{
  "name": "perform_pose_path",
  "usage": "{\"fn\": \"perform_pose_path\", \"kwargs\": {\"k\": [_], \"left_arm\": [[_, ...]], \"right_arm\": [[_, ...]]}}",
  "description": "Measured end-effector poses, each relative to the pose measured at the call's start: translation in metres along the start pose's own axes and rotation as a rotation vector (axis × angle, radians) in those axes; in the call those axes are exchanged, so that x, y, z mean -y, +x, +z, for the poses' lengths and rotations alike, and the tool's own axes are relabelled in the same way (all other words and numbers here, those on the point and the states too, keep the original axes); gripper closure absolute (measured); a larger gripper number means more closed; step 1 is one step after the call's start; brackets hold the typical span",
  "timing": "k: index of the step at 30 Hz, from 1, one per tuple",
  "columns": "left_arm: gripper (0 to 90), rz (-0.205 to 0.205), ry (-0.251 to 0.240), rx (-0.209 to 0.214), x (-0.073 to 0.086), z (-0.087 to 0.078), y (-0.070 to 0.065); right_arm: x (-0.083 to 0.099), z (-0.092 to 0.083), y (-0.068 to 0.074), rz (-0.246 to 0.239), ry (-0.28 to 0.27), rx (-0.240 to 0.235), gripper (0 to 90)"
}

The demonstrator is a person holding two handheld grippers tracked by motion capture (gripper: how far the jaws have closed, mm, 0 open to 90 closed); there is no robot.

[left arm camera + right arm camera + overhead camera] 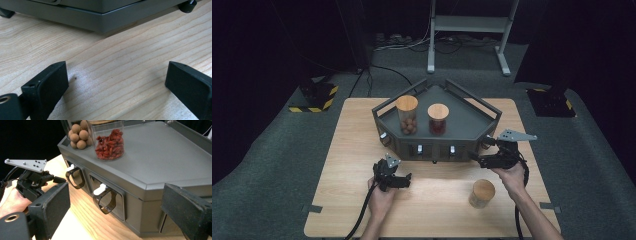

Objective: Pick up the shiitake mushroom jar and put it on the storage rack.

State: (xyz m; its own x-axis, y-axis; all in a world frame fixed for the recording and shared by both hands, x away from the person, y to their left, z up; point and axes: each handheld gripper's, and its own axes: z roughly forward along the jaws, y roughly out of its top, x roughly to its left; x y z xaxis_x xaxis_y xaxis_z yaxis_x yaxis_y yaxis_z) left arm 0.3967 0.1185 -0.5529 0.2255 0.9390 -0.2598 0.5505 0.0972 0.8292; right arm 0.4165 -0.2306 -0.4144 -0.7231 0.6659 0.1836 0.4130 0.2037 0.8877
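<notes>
In the high view, a grey angular rack (pixel 472 131) sits toward the far edge of the wooden tabletop (pixel 357 150), carrying a jar of brown balls (pixel 407 116) and, just beside it, a jar of red berries (pixel 438 120), both upright with wooden lids. A third wooden-lidded jar (pixel 482 193) stands upright near the near right corner of the tabletop, close to the person's right forearm. The left gripper (pixel 404 181) rests low over bare wood in front of the rack, and the right gripper (pixel 475 158) points at the rack's front right corner. In the left gripper view, the two black jaws stand spread wide with nothing between them, over bare tabletop, the rack's base edge (pixel 100 21) ahead. In the right gripper view, the jaws are spread apart and empty, facing the rack's corner; two drawer handles (pixel 103 200) show on its front, the berry jar (pixel 109 141) and ball jar (pixel 78 135) on top, and the left gripper (pixel 58 180) farther off.
</notes>
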Motion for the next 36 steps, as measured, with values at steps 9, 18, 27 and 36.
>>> {"fn": "perform_pose_path", "kwargs": {"k": [9,18,27,36], "left_arm": [[4.6,0.0,0.0,0.0,0.0,0.0,0.0],[4.6,0.0,0.0,0.0,0.0,0.0,0.0],[4.6,0.0,0.0,0.0,0.0,0.0,0.0],[4.6,-0.001,-0.001,-0.001,0.0,0.0,0.0]], "right_arm": [[0.009,-0.005,0.002,0.001,0.002,-0.004,8.7],[0.017,-0.01,0.004,0.004,-0.003,-0.006,8.6],[0.027,-0.014,0.008,-0.013,-0.001,0.005,8.1],[0.033,-0.018,0.014,-0.039,0.004,0.009,7.9]]}}
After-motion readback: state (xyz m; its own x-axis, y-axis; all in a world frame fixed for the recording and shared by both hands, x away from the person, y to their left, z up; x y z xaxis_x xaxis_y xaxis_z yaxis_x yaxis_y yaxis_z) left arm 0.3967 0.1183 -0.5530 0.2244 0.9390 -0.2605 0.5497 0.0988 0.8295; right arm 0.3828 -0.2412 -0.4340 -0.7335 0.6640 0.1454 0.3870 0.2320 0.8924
